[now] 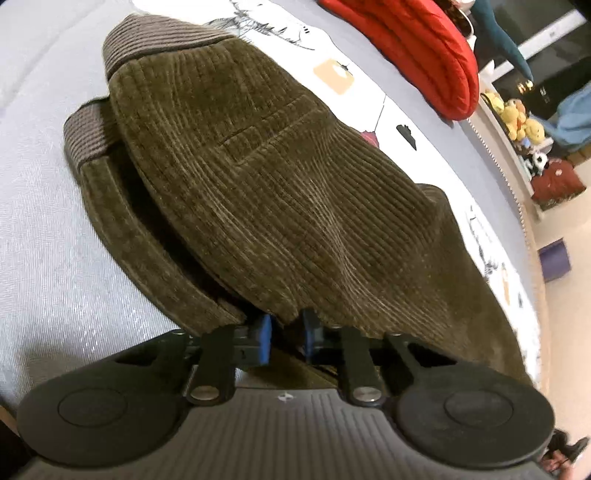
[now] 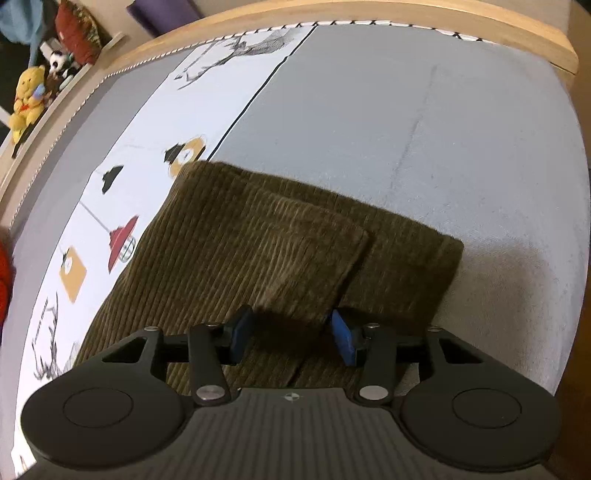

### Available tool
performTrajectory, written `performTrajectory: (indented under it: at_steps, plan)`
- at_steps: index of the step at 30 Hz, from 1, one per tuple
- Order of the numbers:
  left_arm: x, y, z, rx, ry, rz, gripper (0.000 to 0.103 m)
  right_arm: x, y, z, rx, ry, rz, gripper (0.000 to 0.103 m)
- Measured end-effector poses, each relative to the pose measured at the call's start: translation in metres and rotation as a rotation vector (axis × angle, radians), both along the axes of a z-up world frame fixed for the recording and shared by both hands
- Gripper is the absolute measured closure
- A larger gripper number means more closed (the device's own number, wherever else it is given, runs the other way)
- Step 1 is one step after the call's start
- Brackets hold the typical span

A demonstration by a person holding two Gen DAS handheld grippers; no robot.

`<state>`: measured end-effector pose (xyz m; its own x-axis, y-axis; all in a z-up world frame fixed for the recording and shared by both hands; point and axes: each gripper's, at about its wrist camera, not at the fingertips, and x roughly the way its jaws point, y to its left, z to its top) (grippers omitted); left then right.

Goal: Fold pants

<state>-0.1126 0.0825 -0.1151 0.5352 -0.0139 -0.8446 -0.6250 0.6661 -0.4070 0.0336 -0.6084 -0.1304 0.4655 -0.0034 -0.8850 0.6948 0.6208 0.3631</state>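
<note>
Olive-brown corduroy pants (image 1: pixel 258 177) lie on a grey bed cover (image 1: pixel 40 206). In the left wrist view my left gripper (image 1: pixel 286 334) is shut on the near edge of the pants, lifting the top layer so that it drapes over the blue pads (image 1: pixel 263 339); the ribbed waistband (image 1: pixel 122 48) shows at the far end. In the right wrist view the pants (image 2: pixel 258 251) lie in stacked layers with two leg ends overlapping. My right gripper (image 2: pixel 291 338) is open, low over the cloth, its blue pads (image 2: pixel 341 341) on either side of the upper leg end.
A white printed strip (image 2: pixel 155 147) runs along the bed. A red padded jacket (image 1: pixel 424 48) lies at the far side. A wooden bed frame (image 2: pixel 406 18) borders the mattress. Shelves with plush toys (image 2: pixel 26 96) stand beyond the bed edge.
</note>
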Motion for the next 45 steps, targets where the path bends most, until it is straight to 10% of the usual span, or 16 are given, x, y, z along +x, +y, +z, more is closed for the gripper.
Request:
performTrajectory:
  at_steps: [2,12,17,20,31,34,36,39,41,43,45]
  plan:
    - [0.001,-0.005,0.004,0.051,-0.006,-0.031,0.093,0.001,-0.002,0.002,-0.019,-0.013,0.000,0.100]
    - [-0.025,-0.019,0.058,0.195,-0.189,-0.086,0.097,-0.056,-0.001,0.079,-0.116,-0.318,-0.035,0.101]
    - [-0.025,-0.009,0.017,0.069,0.058,-0.139,0.094,-0.079,-0.026,0.032,-0.028,0.015,-0.099,0.100]
    - [-0.032,-0.004,0.025,0.024,0.024,-0.108,0.091,-0.084,-0.043,0.012,0.063,0.052,-0.140,0.093]
    - [-0.026,-0.027,0.104,0.541,-0.144,-0.105,0.068,-0.079,-0.022,0.056,-0.184,-0.104,-0.067,0.071]
    - [-0.010,-0.009,0.113,0.653,-0.095,-0.079,0.063,-0.069,-0.021,0.052,-0.176,-0.078,-0.036,0.069]
    - [0.004,0.018,0.107,0.712,-0.002,-0.028,0.042,-0.065,-0.022,0.046,-0.145,-0.058,-0.035,0.067]
    - [0.014,0.063,0.085,0.666,0.137,0.041,0.027,-0.063,-0.019,0.041,-0.112,-0.024,-0.034,0.065]
    - [0.013,0.084,0.068,0.567,0.159,0.048,0.028,-0.058,-0.015,0.036,-0.112,-0.002,-0.032,0.065]
    - [0.004,0.095,0.056,0.455,0.110,0.039,0.067,-0.057,-0.014,0.034,-0.108,0.012,-0.031,0.065]
    - [-0.003,0.095,0.067,0.480,0.077,0.046,0.082,-0.055,-0.013,0.031,-0.107,0.025,-0.029,0.065]
